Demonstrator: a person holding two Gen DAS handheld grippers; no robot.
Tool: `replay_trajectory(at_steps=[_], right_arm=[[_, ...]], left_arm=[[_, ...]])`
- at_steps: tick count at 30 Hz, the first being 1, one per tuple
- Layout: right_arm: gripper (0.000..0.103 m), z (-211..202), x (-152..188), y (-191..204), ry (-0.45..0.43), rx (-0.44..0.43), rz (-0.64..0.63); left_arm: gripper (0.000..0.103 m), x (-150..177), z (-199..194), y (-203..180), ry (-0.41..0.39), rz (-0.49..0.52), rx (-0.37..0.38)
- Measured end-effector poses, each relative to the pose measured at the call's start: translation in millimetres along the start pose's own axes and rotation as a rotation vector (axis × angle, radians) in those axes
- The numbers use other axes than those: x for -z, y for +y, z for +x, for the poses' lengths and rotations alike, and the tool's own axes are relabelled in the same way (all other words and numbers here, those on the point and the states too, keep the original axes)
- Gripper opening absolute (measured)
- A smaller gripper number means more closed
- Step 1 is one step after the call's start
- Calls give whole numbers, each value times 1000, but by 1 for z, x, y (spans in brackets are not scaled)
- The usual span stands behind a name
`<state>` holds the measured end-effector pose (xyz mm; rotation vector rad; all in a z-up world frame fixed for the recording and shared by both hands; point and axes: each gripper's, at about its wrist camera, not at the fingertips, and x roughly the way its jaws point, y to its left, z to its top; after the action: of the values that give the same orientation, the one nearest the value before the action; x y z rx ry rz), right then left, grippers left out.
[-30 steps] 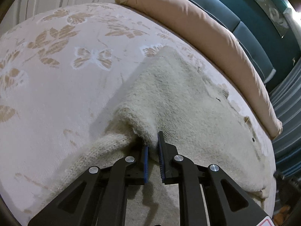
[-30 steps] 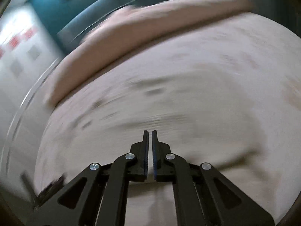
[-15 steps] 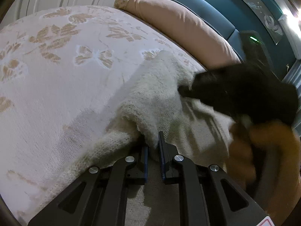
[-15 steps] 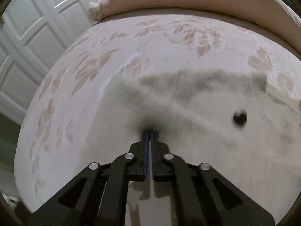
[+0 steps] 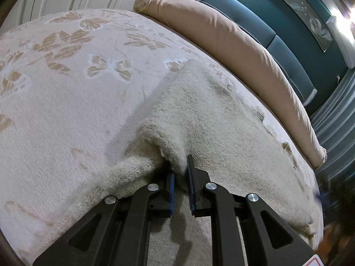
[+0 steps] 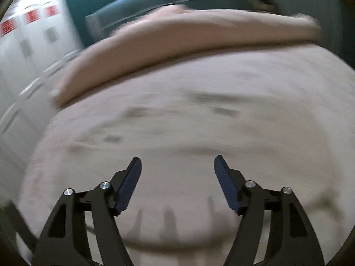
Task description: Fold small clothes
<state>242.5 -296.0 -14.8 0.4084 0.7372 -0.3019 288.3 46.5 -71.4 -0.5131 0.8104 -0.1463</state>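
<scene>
With the left gripper (image 5: pixel 180 175) pinching a raised fold of the cream knit sweater (image 5: pixel 213 119) lying ahead on the bedspread (image 5: pixel 66 84), and the right gripper (image 6: pixel 177 175) spread empty, the bunched knit could slip free.

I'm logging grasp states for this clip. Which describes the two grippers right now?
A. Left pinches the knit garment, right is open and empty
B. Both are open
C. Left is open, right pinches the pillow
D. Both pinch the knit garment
A: the left gripper is closed on a fold of the cream knit garment, while the right gripper has its jaws spread wide with nothing between them.
</scene>
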Motion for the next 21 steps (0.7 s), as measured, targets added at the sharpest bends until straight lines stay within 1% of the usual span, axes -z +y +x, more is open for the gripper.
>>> replay_trajectory(at_steps=[1,2,4,5,7,9,10,11,12,14,15,16,17,18,19,20,21], right_arm=[[76,-6,5,-31,19,63,65],[77,-6,8,-55,59,87,128],[77,3,11,-75,114,39,185],[77,7,11,-74,123,23,179],[76,16,5,-63,146,-1,120],[45,32,-2,-46,196,-32,65],[9,33,-8,-37,212,-38,40],[10,30,-14,-34,202,-60,39],[10,9,-29,-32,125,-146,65],[10,-37,-49,-33,-22,-266,86],[10,-52,-52,-37,-76,-283,78],[10,-57,-51,-41,-117,-268,64],[10,-48,-48,-47,-101,-231,50],[10,-17,-40,-54,0,-153,24],[10,22,-27,-64,134,-51,19],[9,36,-21,-67,185,-14,20],[9,39,-16,-71,176,-20,31]], left_arm=[[13,0,0,0,1,0,0],[13,0,0,0,3,-1,-2],[13,-3,0,-1,14,-11,0],[13,-4,-1,0,22,-19,2],[13,-10,0,1,49,-45,4],[13,-18,-2,0,83,-68,-7],[13,-23,-5,-2,99,-74,-16],[13,-31,-11,-8,97,-61,-28],[13,-36,-17,-12,82,-49,-30],[11,-52,-31,-23,53,-16,-13],[9,-56,-33,-26,54,-1,-16],[9,-59,-32,-29,61,19,-33],[9,-58,-29,-29,71,27,-43],[9,-55,-22,-29,101,38,-59],[8,-49,-13,-27,136,40,-99],[7,-45,-9,-24,157,30,-110],[7,-40,-5,-19,177,5,-117]])
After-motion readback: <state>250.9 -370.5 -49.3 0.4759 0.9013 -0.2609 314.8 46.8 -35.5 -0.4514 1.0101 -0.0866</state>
